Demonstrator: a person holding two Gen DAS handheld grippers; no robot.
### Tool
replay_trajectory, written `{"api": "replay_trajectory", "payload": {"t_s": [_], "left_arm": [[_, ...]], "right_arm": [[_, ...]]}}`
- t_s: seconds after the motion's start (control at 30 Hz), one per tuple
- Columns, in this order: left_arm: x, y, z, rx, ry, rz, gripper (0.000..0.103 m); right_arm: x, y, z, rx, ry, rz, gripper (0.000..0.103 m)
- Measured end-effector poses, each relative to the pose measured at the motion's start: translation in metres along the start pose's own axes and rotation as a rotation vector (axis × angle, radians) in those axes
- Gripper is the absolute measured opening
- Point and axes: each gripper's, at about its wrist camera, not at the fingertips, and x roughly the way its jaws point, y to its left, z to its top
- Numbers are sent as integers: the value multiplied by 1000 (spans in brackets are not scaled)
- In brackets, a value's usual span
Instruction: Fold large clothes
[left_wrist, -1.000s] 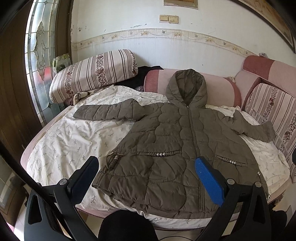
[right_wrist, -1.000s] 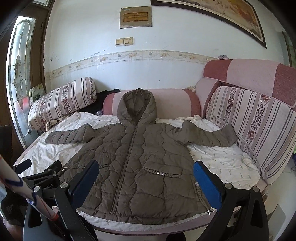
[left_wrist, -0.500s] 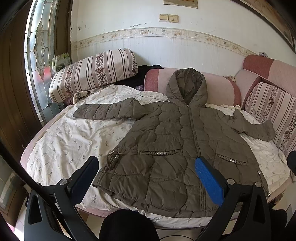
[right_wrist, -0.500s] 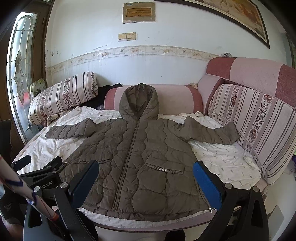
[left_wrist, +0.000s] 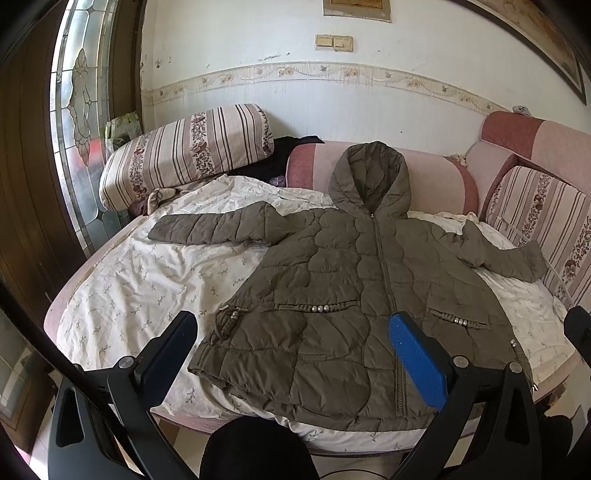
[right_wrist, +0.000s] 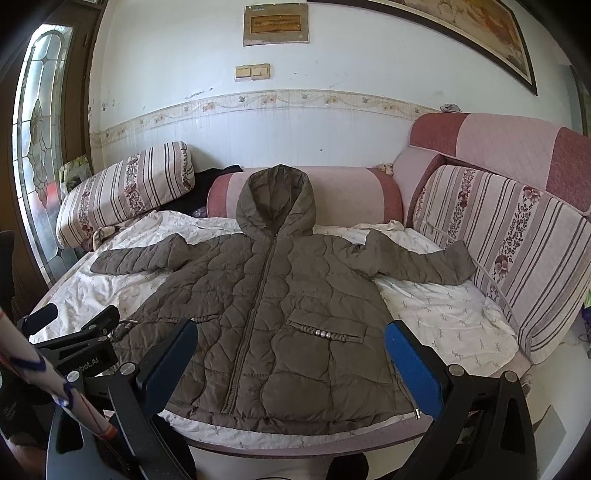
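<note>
The coat (left_wrist: 343, 295) is lying face up on the sheet (left_wrist: 147, 280) that is covering the sofa's seat, zipped shut, with both sleeves stretched out sideways and the hood (left_wrist: 369, 177) propping against the pink bolster (left_wrist: 436, 181) at the back; laid open this way, every edge is showing and each sleeve is lying free to be swung inward, so the folding is not yet starting. The left gripper (left_wrist: 291, 332) is hovering at the near edge over the coat's left half, fingers spread wide and pinching nothing. The right gripper (right_wrist: 291, 343) is hovering likewise over the hem, equally spread and empty, with the left gripper's body showing low at the left of its view. Both are sitting clear of the fabric, probably because the person is sizing up the garment before reaching. A sleeve looks the likely first grab, since the padding is making the body bulky.
</note>
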Motion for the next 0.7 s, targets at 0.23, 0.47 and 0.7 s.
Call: {"api": "replay_trajectory", "payload": {"t_s": [0.23, 0.47, 0.7], "left_arm": [[-22, -5, 2, 10, -24, 18, 103], [-44, -2, 3, 5, -46, 38, 103], [-62, -8, 23, 9, -76, 24, 103]], "right_arm": [[-9, -4, -1, 19, -4, 23, 103], [-19, -6, -4, 36, -8, 55, 103], [-26, -27, 5, 98, -29, 75, 103]]}}
